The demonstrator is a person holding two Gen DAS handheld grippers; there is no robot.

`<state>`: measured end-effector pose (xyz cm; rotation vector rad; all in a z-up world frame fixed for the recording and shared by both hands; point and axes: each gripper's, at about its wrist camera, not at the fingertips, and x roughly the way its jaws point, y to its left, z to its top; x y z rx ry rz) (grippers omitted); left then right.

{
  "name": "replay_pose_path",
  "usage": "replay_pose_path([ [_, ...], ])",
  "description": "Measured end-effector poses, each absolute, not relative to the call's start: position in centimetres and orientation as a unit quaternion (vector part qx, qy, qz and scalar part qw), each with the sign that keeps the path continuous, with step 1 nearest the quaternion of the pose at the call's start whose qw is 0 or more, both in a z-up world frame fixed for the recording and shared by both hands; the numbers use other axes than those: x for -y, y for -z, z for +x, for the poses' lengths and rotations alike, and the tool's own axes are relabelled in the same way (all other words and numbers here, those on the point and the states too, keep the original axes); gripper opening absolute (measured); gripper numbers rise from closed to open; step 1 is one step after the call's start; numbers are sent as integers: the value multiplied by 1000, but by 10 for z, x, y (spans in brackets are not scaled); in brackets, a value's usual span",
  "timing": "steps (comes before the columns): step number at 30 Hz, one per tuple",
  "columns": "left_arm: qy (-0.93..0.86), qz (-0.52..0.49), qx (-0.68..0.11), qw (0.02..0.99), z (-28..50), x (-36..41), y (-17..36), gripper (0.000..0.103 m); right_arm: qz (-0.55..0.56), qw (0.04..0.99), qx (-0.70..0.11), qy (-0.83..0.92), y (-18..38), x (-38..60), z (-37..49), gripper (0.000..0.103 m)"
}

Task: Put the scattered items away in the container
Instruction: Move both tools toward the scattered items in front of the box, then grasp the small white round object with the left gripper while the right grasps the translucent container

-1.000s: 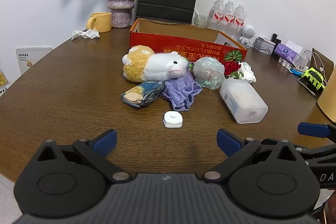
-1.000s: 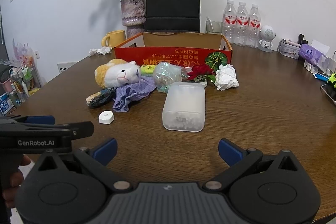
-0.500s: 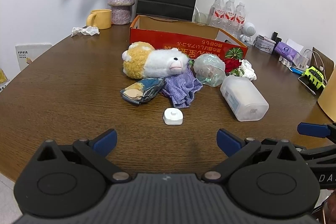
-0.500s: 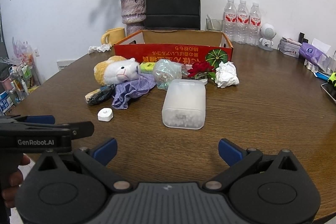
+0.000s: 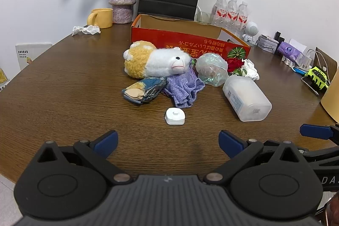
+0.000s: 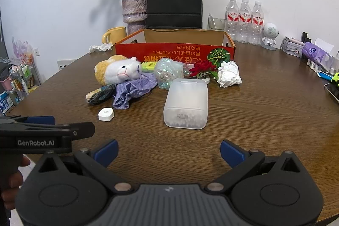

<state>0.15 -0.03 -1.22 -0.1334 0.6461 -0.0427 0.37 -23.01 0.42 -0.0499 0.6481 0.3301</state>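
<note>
Both my left gripper (image 5: 168, 142) and right gripper (image 6: 169, 150) gape wide, holding nothing. A plush toy (image 5: 156, 61), purple cloth (image 5: 183, 90) and plastic jar (image 6: 186, 104) lie before the red box (image 6: 175, 52).

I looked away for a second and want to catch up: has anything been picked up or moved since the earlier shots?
Nothing was picked up or let go. Both views drifted slightly closer to the pile; the left gripper and right gripper stay open and empty. The white puck, translucent jar, plush toy and red box lie as before.
</note>
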Motion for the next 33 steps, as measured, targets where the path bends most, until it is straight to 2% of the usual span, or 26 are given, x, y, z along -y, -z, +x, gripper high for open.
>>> replay_pose_path([
  [6,24,-69,-322,944,15,1,15,103,-31,937,-314,-151,2,229,13,103],
  [9,33,-75,-322,943,29,-1,16,94,-46,941,-303,-142,5,224,24,103],
  [12,43,-66,-325,943,45,2,17,78,-76,943,-295,-130,11,216,39,101],
  [14,43,-61,-333,940,56,4,21,62,-86,942,-300,-125,16,211,53,99],
  [15,45,-62,-339,938,61,4,23,58,-88,941,-303,-125,19,209,59,98],
  [16,48,-64,-345,935,65,4,24,48,-91,940,-304,-123,22,208,66,96],
  [18,49,-60,-346,935,70,4,27,42,-100,940,-304,-115,26,203,76,96],
  [20,51,-54,-346,935,72,6,27,27,-107,941,-301,-109,30,200,85,95],
  [22,57,-50,-344,936,71,8,28,27,-107,943,-296,-109,31,198,91,92],
  [24,59,-44,-339,938,68,9,28,27,-96,944,-290,-122,31,200,92,66],
  [33,73,-46,-318,944,59,8,23,27,-57,949,-274,-146,27,216,81,64],
])
